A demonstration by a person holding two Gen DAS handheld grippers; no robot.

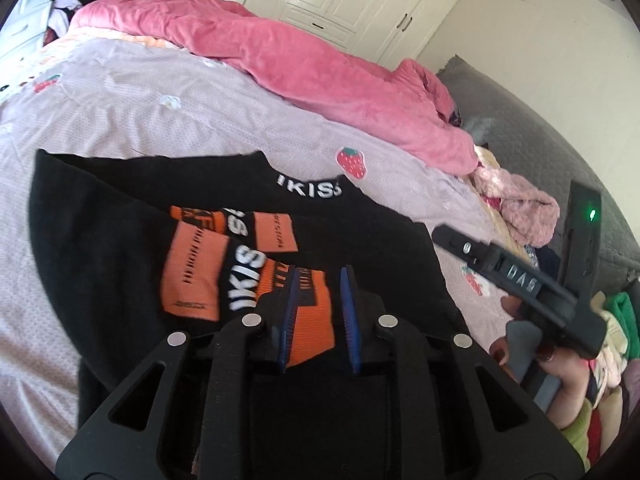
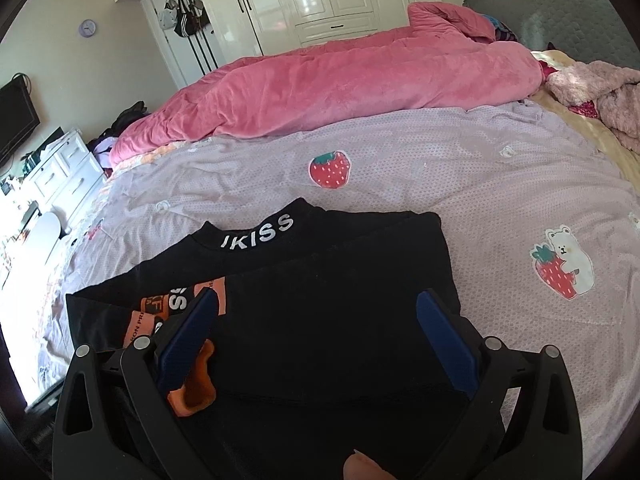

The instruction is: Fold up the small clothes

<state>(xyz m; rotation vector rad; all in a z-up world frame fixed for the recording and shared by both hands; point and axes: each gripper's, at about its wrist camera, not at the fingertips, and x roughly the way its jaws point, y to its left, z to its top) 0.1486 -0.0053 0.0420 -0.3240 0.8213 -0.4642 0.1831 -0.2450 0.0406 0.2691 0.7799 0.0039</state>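
Hiding the black top's [image 2: 320,300] lower edge at frame bottom, both grippers' fingers stand apart: left gripper [image 1: 320,280], right gripper [image 2: 320,312].

The black top [image 2: 320,300] has "IKISS" in white on its collar [image 2: 256,232]; its orange patches [image 1: 192,276] seem to repeat it. The right gripper [image 1: 520,280] reads "DAS".
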